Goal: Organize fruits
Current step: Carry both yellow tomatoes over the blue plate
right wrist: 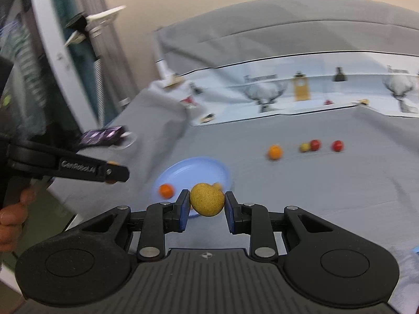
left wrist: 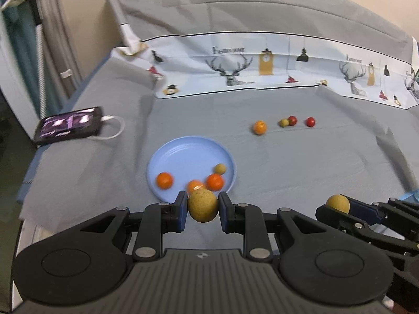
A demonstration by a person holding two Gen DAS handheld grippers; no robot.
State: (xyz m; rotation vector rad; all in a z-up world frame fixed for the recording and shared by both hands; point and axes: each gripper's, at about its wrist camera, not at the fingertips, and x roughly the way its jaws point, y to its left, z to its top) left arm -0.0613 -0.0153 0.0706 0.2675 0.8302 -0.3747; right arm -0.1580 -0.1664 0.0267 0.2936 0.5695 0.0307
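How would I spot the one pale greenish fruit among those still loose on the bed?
On the grey bedsheet, beyond the blue plate, four small fruits lie in a row. The yellow-green fruit is second from the left, touching a red fruit; it is the only one neither orange nor red.

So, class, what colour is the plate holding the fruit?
Light blue plate, clearest in the left wrist view.

Probably a home bedroom: grey-sheeted bed [left wrist: 262,157], folded deer-print bedding [left wrist: 235,65], curtain [left wrist: 52,39].

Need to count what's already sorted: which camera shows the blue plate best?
Left wrist view: the blue plate lies sharp, nearly whole, four fruits countable. Right wrist view shows the plate blurred, its near side hidden behind the held yellow fruit.
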